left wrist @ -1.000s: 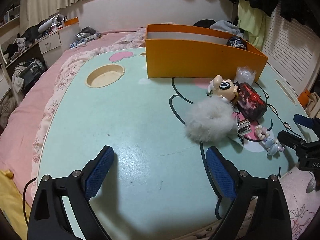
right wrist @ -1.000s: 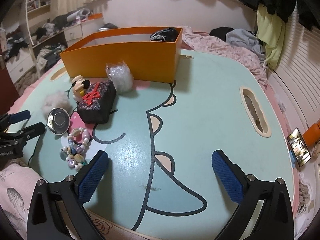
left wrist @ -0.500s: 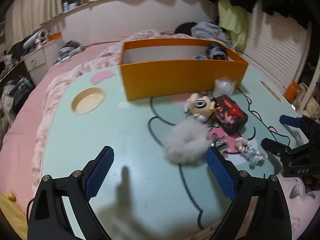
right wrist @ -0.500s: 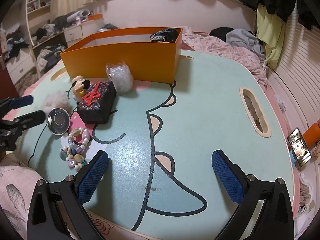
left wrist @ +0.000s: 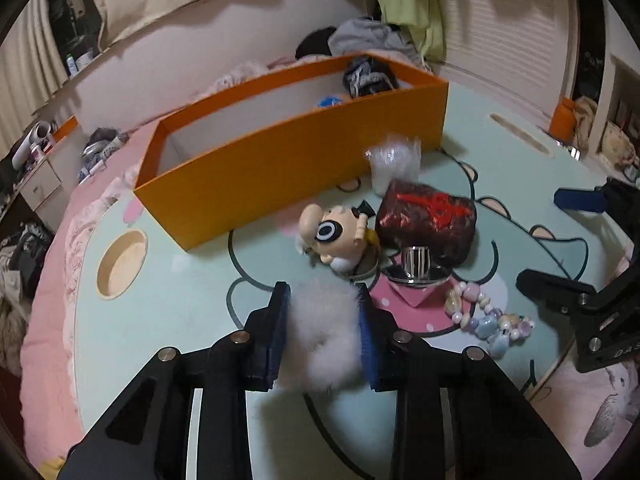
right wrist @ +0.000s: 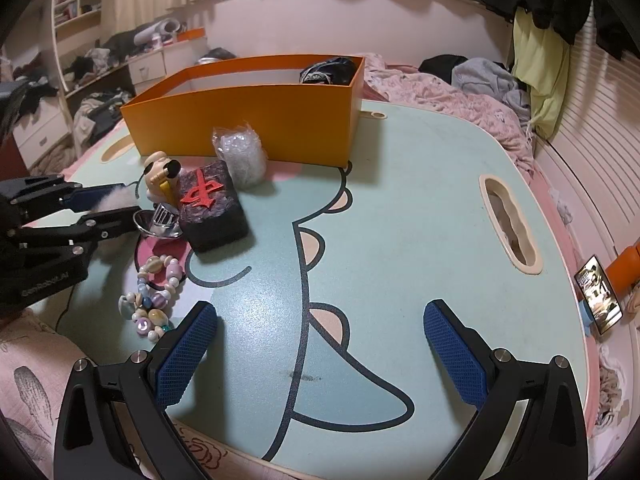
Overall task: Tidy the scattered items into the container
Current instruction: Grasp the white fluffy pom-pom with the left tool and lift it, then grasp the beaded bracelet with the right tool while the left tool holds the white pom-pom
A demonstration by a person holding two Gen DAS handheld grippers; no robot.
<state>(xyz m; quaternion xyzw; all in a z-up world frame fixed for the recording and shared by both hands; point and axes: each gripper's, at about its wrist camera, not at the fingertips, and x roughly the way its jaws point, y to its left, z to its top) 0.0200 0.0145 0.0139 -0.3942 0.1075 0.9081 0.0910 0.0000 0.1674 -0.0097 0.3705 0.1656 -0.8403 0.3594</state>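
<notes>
Left gripper [left wrist: 322, 328] clamped on the white fluffy pom-pom [left wrist: 324, 336] over the mint cartoon-printed table [right wrist: 400, 208], near the long orange cardboard box [left wrist: 288, 168]. Right gripper [right wrist: 320, 344], its 2 blue pads spread wide, holds nothing above the table.

left gripper [left wrist: 322, 324] clamped on white fluffy pompom [left wrist: 322, 332], near figurine [left wrist: 334, 236], orange box [left wrist: 288, 160] behind.

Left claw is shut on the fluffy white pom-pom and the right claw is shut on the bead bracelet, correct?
Not quite. The left claw is shut on the fluffy white pom-pom, but the right claw is open and empty; the right wrist view shows the pastel bead bracelet lying on the table beside it.
</notes>
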